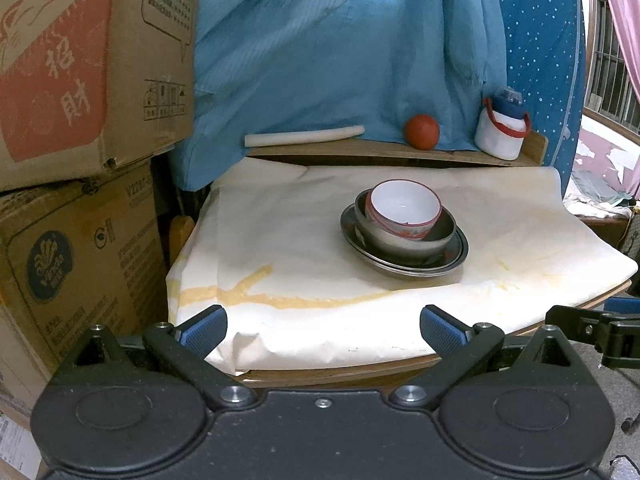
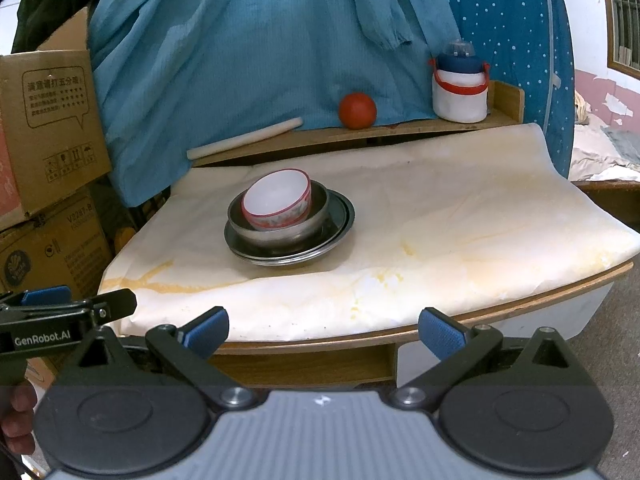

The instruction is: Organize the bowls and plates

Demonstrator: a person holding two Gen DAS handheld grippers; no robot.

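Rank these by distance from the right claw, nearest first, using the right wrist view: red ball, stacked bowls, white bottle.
1. Stacked bowls, on the table, left of centre.
2. Red ball, back ledge, middle.
3. White bottle, back ledge, far right.

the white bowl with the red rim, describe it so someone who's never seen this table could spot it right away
On the table covered in stained white paper stands one stack of dishes. A steel plate is at the bottom, a steel bowl sits in it, and the white bowl rests tilted on top. It is the only piece that is not metal, with a red rim and red pattern.
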